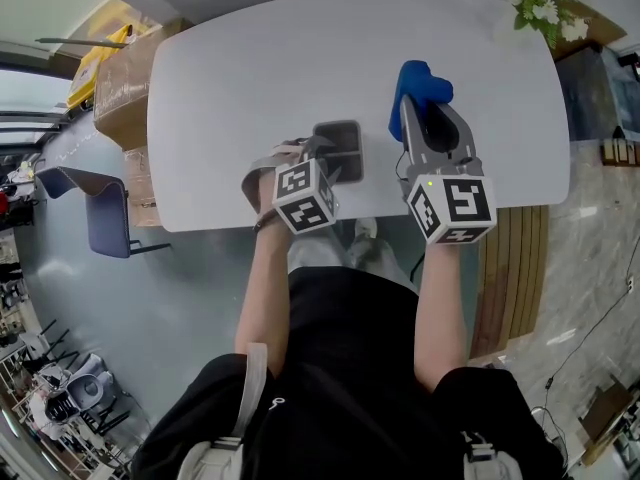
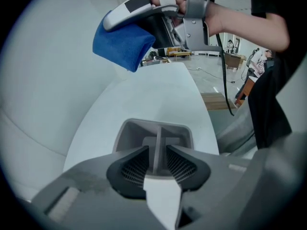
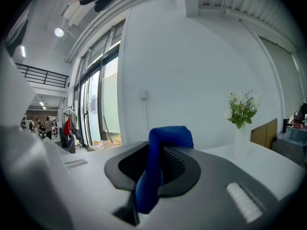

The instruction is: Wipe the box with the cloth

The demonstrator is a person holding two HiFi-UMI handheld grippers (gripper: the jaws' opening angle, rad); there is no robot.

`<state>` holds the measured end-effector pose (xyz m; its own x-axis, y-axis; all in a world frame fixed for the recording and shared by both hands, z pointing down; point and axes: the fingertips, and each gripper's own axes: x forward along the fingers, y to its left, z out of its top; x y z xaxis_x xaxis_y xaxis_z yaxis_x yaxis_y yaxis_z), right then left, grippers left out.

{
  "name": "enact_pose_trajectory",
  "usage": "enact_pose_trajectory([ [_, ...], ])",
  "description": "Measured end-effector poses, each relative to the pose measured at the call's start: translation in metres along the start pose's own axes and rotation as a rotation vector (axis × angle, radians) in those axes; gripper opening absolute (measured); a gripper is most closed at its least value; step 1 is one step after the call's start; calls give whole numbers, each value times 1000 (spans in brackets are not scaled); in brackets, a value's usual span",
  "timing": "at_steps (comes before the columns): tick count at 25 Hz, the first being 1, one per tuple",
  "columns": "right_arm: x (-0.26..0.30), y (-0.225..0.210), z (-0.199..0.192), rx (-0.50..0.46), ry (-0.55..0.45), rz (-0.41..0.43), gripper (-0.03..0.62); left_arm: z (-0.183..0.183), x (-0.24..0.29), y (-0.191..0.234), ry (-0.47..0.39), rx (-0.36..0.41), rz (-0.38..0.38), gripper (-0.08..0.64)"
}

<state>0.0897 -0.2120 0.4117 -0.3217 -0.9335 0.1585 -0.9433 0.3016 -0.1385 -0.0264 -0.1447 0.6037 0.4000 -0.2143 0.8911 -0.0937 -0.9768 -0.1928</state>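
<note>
Left gripper view | left gripper (image 2: 157,153) spread astride divider of box (image 2: 136,128) | right gripper (image 3: 154,161) pinching cloth (image 3: 169,137)

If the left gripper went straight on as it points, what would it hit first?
Probably the grey two-compartment plastic box: the open left gripper lines up with its centre divider, though how near it is remains unclear.
</note>
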Motion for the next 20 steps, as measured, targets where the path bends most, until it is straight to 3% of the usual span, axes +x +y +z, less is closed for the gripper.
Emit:
enact_pose_trajectory([
  [6, 2, -3, -2, 0, 5, -7, 57, -15, 19, -5, 81, 20, -36, 113],
  [11, 5, -4, -1, 5, 5, -9, 57, -10, 25, -1, 86, 33, -15, 89],
  [20, 7, -5, -3, 7, 16, -9, 57, -16, 36, -3, 222, 134, -19, 80],
])
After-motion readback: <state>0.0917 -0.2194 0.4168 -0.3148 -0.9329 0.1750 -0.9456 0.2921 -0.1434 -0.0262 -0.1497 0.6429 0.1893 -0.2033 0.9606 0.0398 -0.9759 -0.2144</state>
